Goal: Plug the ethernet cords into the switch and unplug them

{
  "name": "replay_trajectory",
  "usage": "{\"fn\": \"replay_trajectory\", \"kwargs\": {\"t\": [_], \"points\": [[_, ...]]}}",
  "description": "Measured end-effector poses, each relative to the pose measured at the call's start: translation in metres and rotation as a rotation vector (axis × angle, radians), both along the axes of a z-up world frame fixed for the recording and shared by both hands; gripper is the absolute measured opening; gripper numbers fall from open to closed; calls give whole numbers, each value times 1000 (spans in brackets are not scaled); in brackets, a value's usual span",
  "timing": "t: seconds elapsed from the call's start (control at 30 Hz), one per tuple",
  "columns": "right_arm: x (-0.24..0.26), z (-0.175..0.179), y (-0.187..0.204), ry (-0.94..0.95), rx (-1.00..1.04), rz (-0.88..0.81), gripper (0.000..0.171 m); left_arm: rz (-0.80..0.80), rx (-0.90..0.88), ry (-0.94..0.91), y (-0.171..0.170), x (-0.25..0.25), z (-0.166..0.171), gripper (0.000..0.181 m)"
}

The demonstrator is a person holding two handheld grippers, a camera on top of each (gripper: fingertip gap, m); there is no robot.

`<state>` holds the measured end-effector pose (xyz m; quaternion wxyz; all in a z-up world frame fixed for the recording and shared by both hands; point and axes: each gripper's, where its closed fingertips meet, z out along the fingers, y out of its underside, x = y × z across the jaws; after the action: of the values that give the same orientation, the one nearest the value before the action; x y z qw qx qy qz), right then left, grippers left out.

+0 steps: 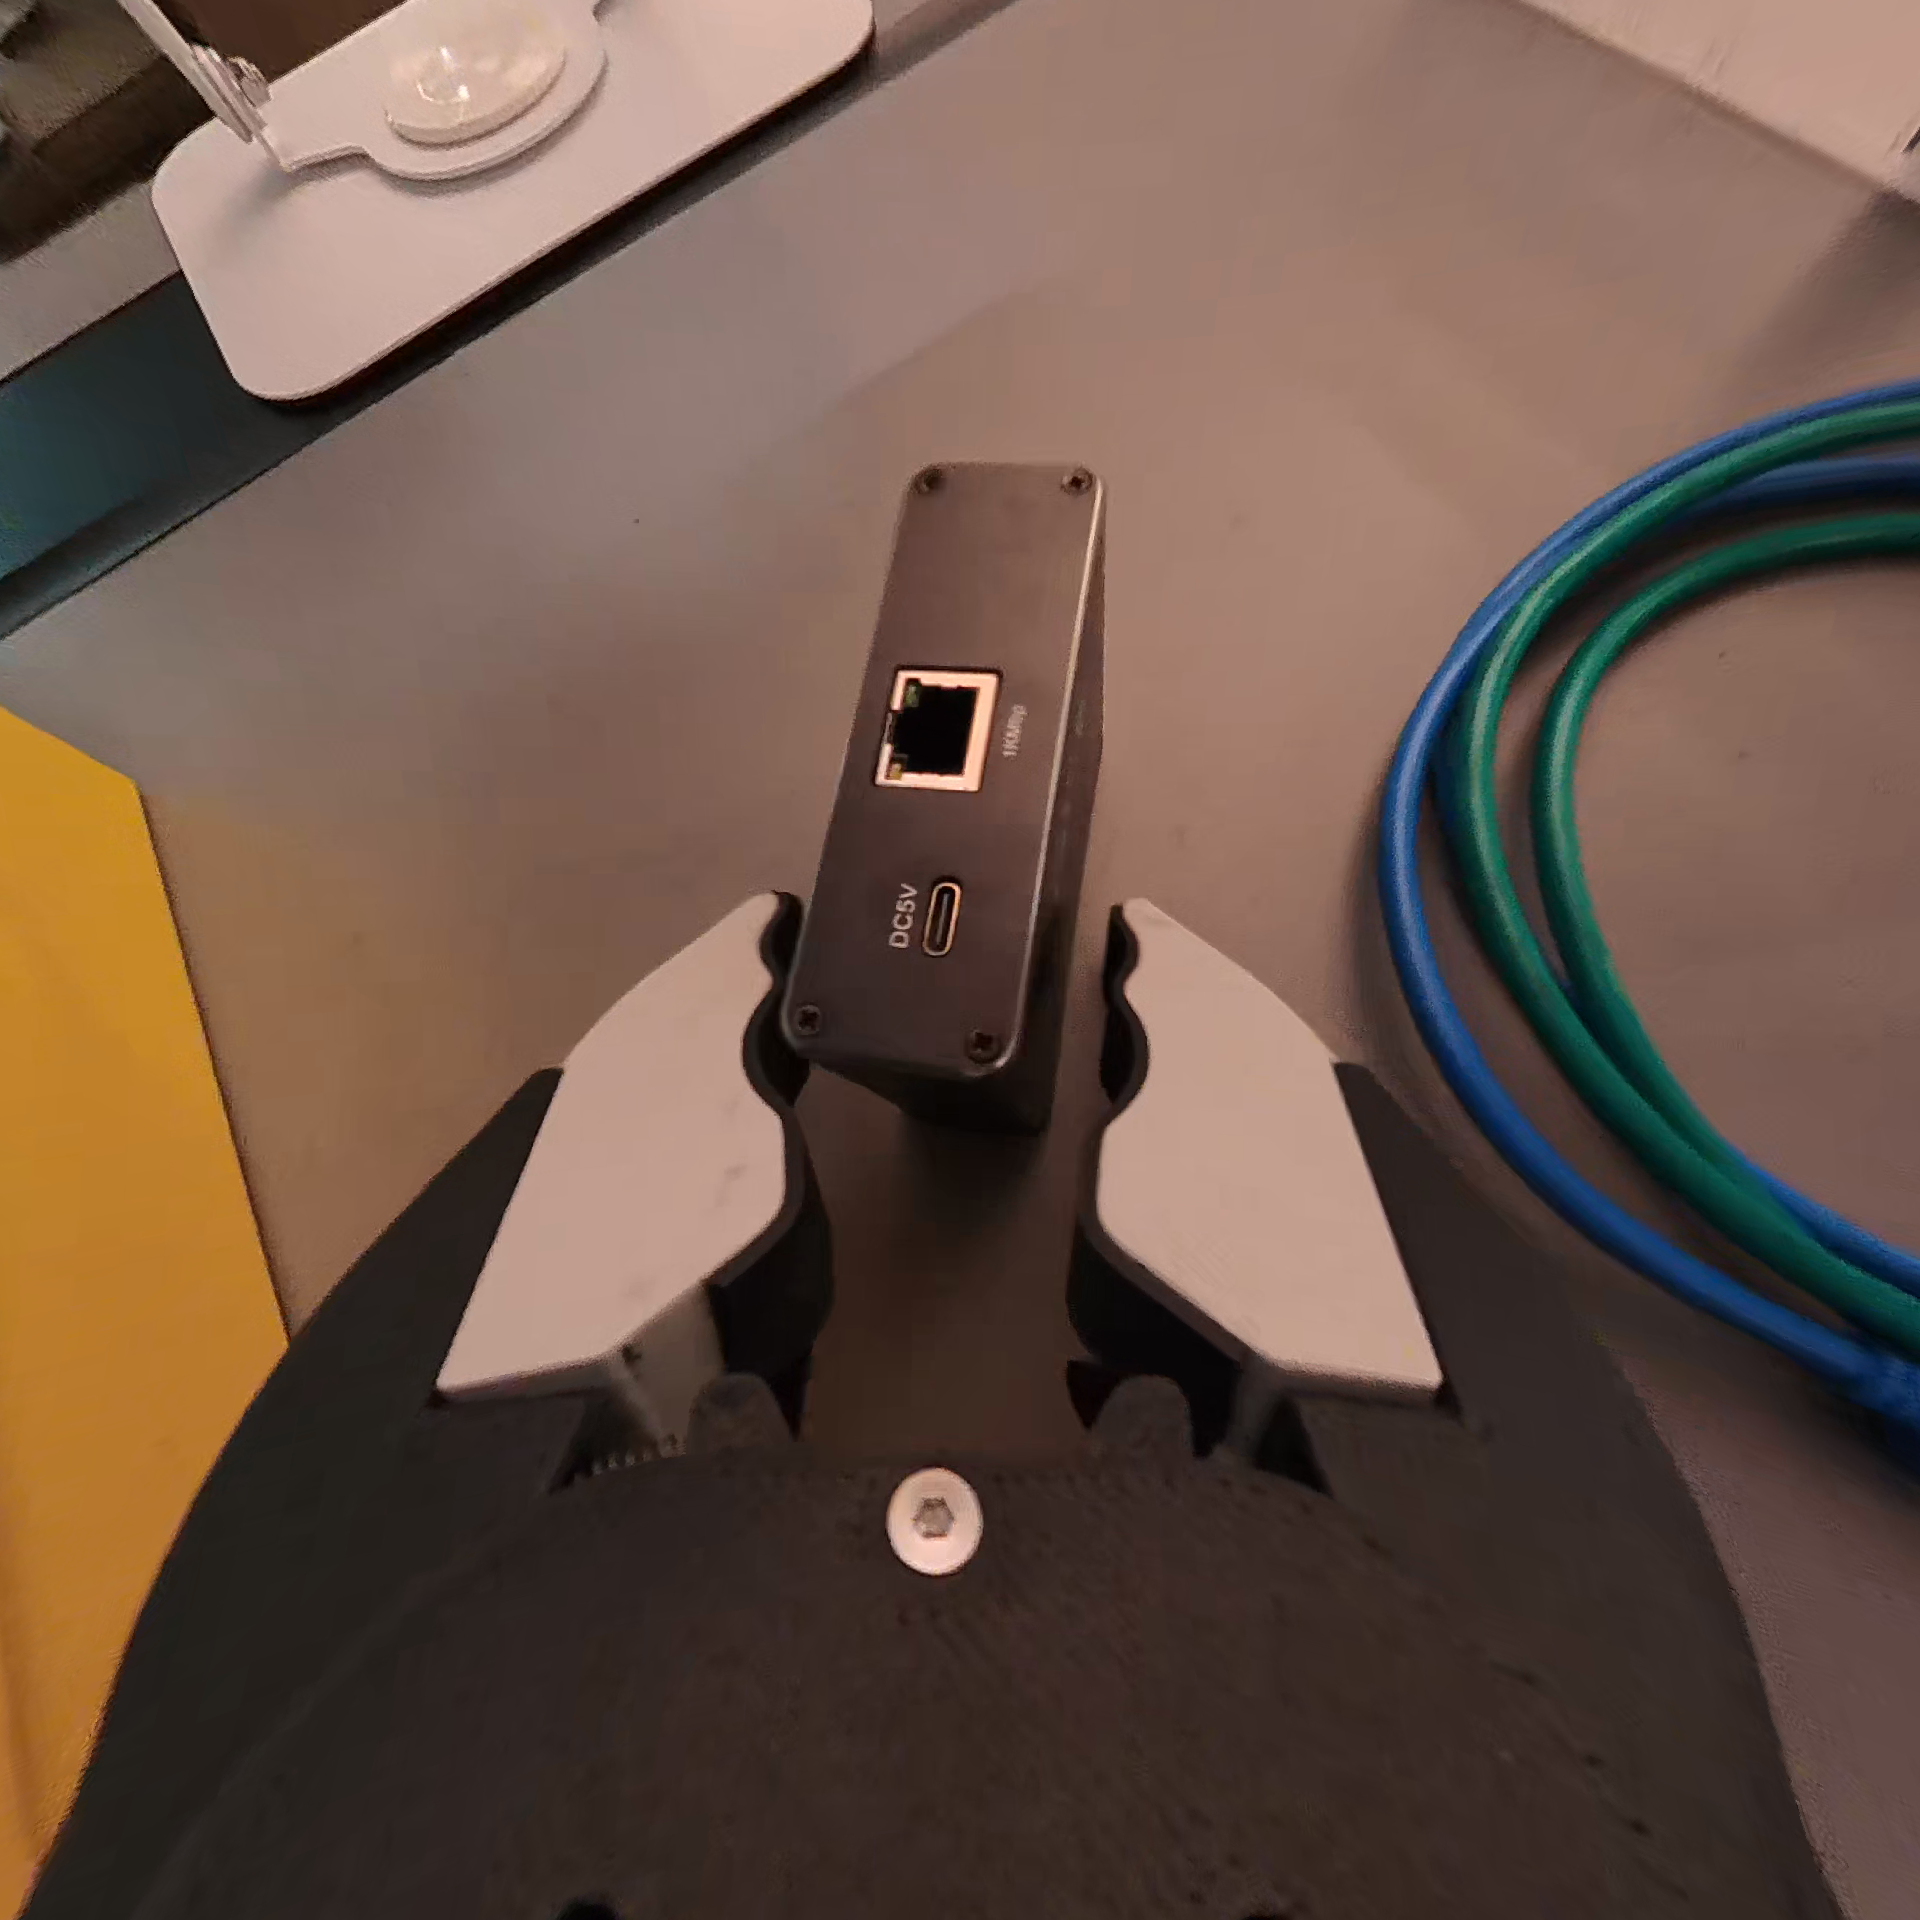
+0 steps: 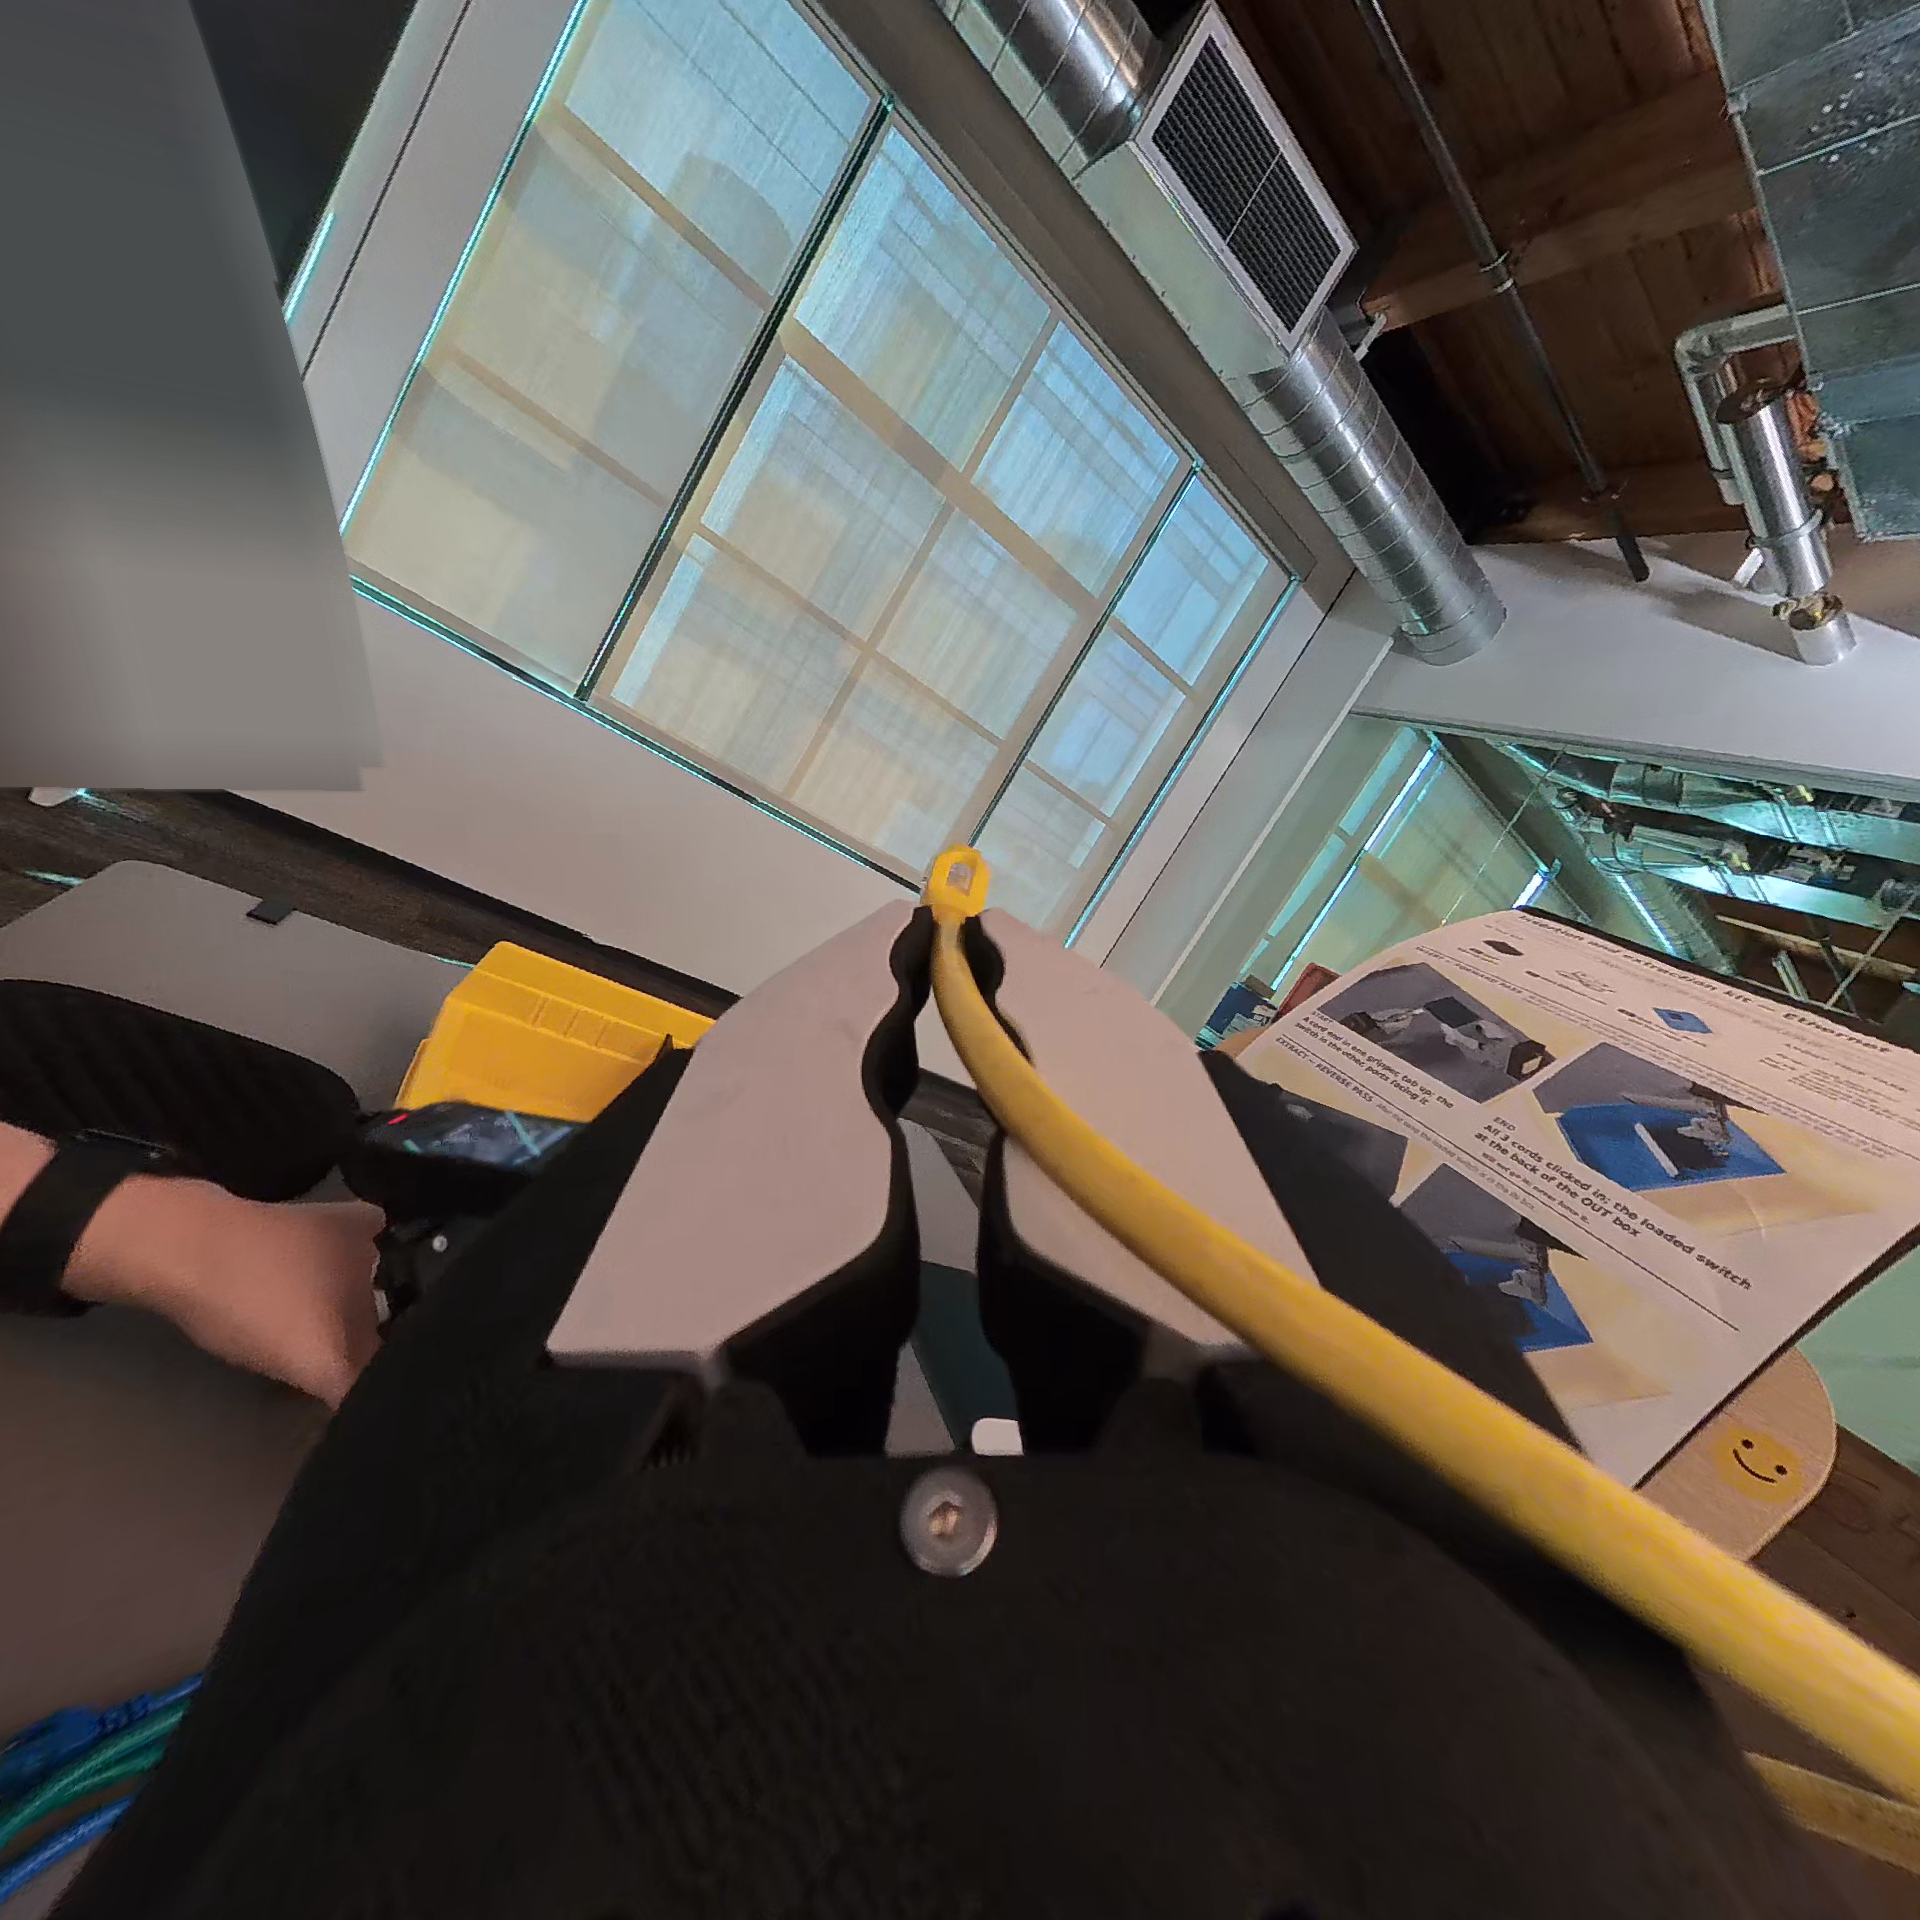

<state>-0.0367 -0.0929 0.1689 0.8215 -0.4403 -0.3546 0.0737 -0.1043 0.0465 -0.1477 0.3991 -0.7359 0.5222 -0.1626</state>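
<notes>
Switch [image 1: 956,790]: matt black brushed metal. Yellow cord [image 2: 1299,1320]: smooth plastic jacket. Table [image 1: 1299,312]: matt grey.

1. The place looked like a converted industrial loft used as a lab or office workspace.
2. A wooden ceiling [image 2: 1538,156] with bare beams ran overhead, crossed by a ribbed metal duct [image 2: 1361,488] with a vent [image 2: 1247,177] and by pipes [image 2: 1766,468].
3. A tall gridded window [image 2: 790,478] sat in a white wall.
4. A grey table [image 1: 1195,364] carried a white stand base [image 1: 436,208] and coiled blue and green cables [image 1: 1538,831].
5. A printed instruction sheet [image 2: 1600,1122] with photos stood propped nearby, beside a yellow bin [image 2: 540,1049].
</notes>
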Motion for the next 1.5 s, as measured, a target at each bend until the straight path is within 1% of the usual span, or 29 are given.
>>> {"fn": "replay_trajectory", "kwargs": {"t": [0.03, 0.13, 0.2, 0.23, 0.37, 0.43, 0.57, 0.7, 0.8, 0.93, 1.0, 1.13, 1.3, 1.5], "points": [[-1, 0, 0, -2, -2, 3, 6, -10, 11, 7, -1, 1, -1, 50], [-3, -4, 3, -24, -18, 2, 6, -7, 16, 6, 1, 3, 0, 49], [-3, -8, 6, -39, -30, -3, 6, -29, 3, -1, 0, 5, -1, 40], [-3, -10, 7, -43, -41, -3, 6, -43, 6, 0, 0, 7, -1, 40], [-1, -18, 17, -51, -88, -22, 6, -35, 137, 43, 8, 5, 7, 36], [2, -21, 22, -53, -107, -46, 6, -37, 222, 43, 9, 5, 20, 37], [7, -24, 29, -46, -155, -81, 6, -29, 488, 49, 9, 5, 68, 36], [4, -29, 36, -53, -211, -128, 6, -25, 848, 69, 9, 15, 137, 37], [-3, -29, 38, -71, -217, -166, 6, -4, 994, 77, 11, 28, 183, 36], [-9, -26, 37, -98, -185, -224, 6, 102, 1180, 66, 16, 31, 238, 36], [-8, -24, 36, -95, -178, -238, 6, 99, 1213, 34, 11, 36, 251, 36], [-12, -29, 41, -91, -195, -248, 6, 55, 1273, 41, -3, 44, 256, 36], [-13, -33, 47, -108, -188, -299, 6, 64, 1250, -9, -7, 39, 265, 36], [-19, -31, 44, -99, -178, -299, 6, 63, 1277, -4, -12, 36, 269, 36]]}}
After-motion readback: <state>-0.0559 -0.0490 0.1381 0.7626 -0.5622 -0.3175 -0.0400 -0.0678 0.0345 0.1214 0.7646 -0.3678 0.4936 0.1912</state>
